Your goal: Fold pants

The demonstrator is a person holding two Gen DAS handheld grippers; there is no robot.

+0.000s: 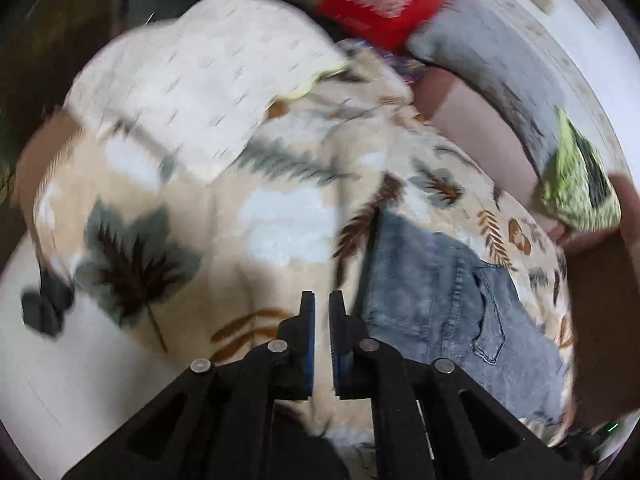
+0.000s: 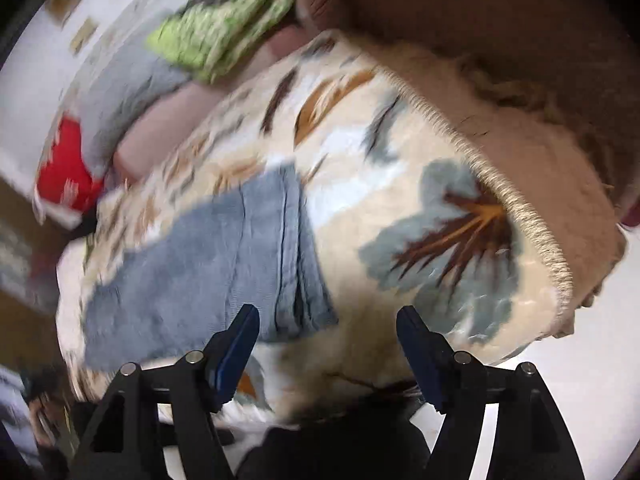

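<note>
Your jeans (image 1: 448, 304) lie folded on the leaf blanket (image 1: 224, 216), so your left gripper (image 1: 322, 300) fingers are nearly closed on nothing and your right gripper (image 2: 328, 316) fingers are wide.

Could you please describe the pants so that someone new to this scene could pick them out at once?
Start at the large cream blanket with leaf prints spread over the bed. The pants lie flat on it, apart from the other laundry heaped at its far edge. They are the only faded blue denim, with seams and a pocket.
</note>
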